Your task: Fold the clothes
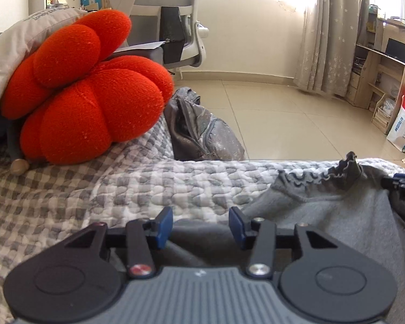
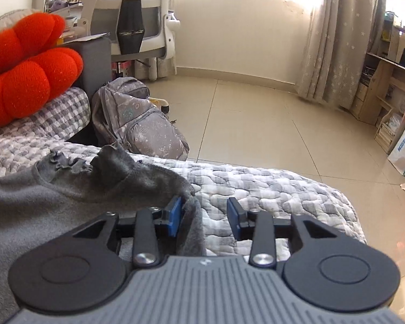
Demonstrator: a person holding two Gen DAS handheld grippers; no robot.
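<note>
With the grey garment [image 2: 40, 197] lying on the bed [image 1: 162, 183] and both the left gripper [image 1: 200, 225] and right gripper [image 2: 203, 214] released, we risk the loose edge snagging the right jaws, undoing the fold.

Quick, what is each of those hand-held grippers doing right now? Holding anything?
Left hand-held gripper: open, holding nothing, grey garment under it.
Right hand-held gripper: open, garment edge hanging loose between its pads.
</note>
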